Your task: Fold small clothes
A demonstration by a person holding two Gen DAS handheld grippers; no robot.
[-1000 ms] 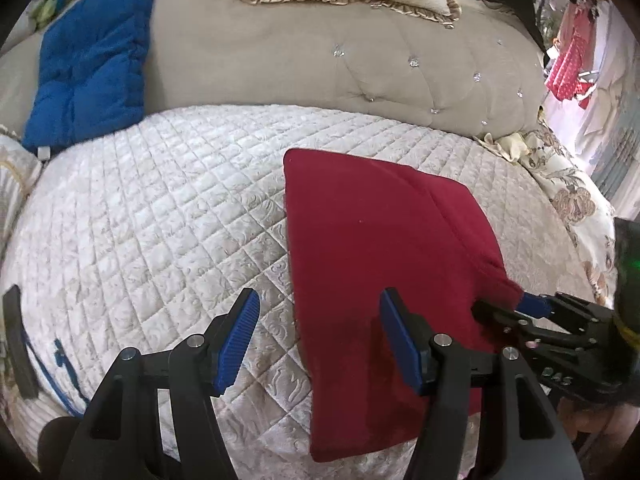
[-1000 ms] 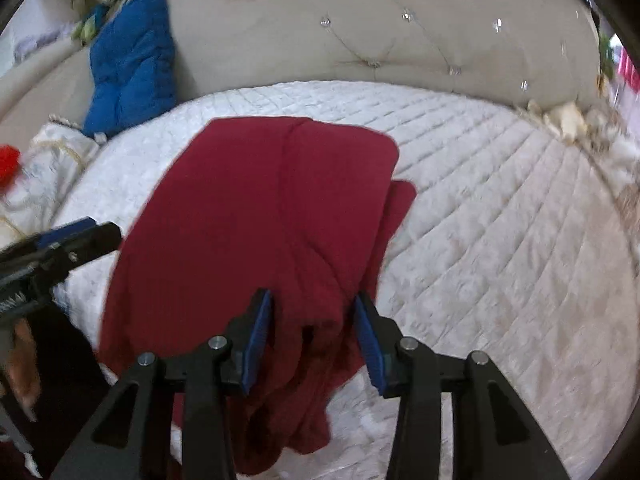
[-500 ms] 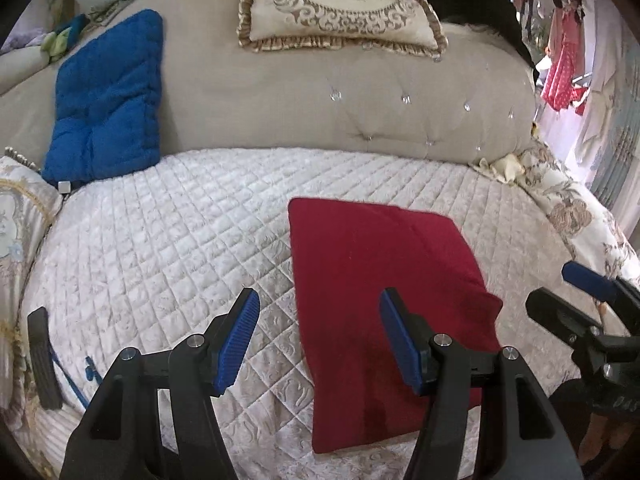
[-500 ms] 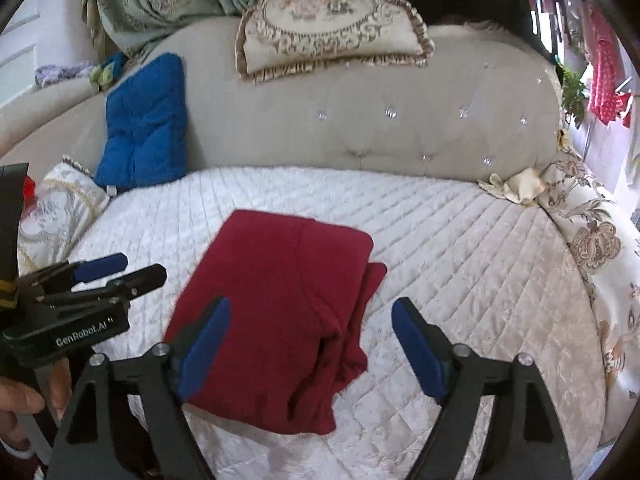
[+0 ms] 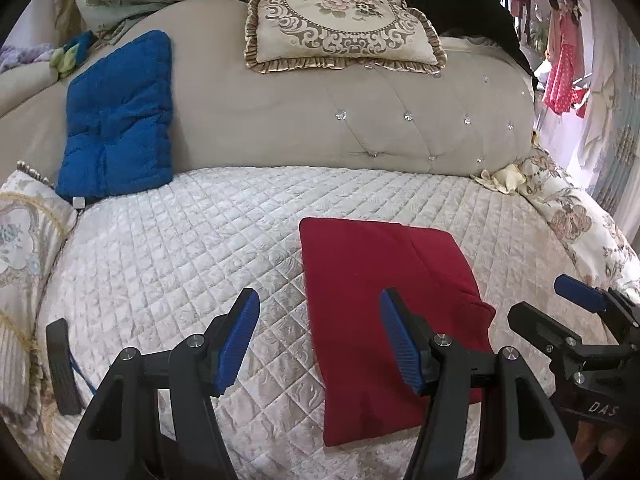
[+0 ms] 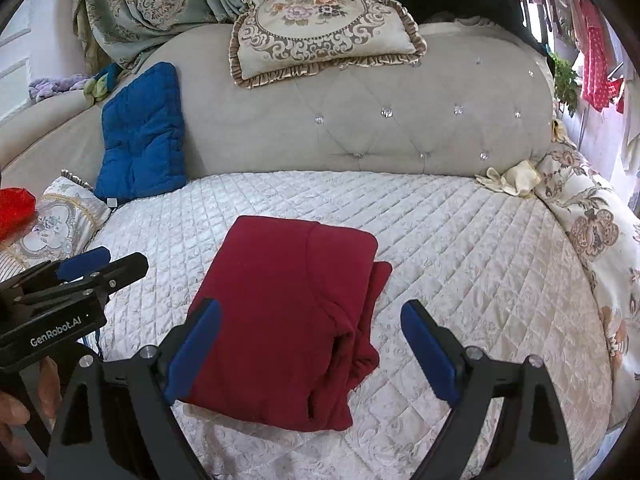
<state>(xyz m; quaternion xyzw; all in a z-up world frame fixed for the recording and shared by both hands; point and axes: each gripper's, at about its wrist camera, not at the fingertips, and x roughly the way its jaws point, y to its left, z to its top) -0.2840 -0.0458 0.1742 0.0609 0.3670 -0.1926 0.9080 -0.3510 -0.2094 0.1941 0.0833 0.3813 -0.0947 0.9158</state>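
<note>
A dark red garment (image 5: pixel 372 296) lies folded flat on the white quilted bed cover (image 5: pixel 180 248); in the right wrist view the garment (image 6: pixel 280 300) shows its layered edges on the right side. My left gripper (image 5: pixel 316 344) is open and empty, held above the near left edge of the garment. My right gripper (image 6: pixel 312 352) is open and empty, held above the near end of the garment. Each gripper shows in the other's view: the right gripper (image 5: pixel 560 312) at the far right, the left gripper (image 6: pixel 100 266) at the far left.
A grey tufted headboard (image 5: pixel 340 120) carries an ornate cushion (image 5: pixel 340 16) on top. A blue cushion (image 5: pixel 116 120) leans at the back left. A patterned pillow (image 5: pixel 20 240) lies at left, floral bedding (image 5: pixel 576 224) at right. A black object (image 5: pixel 60 364) lies near the left edge.
My right gripper opened and let go of the garment's edge. Both grippers drew back and up from the bed. The garment now lies folded and still.
</note>
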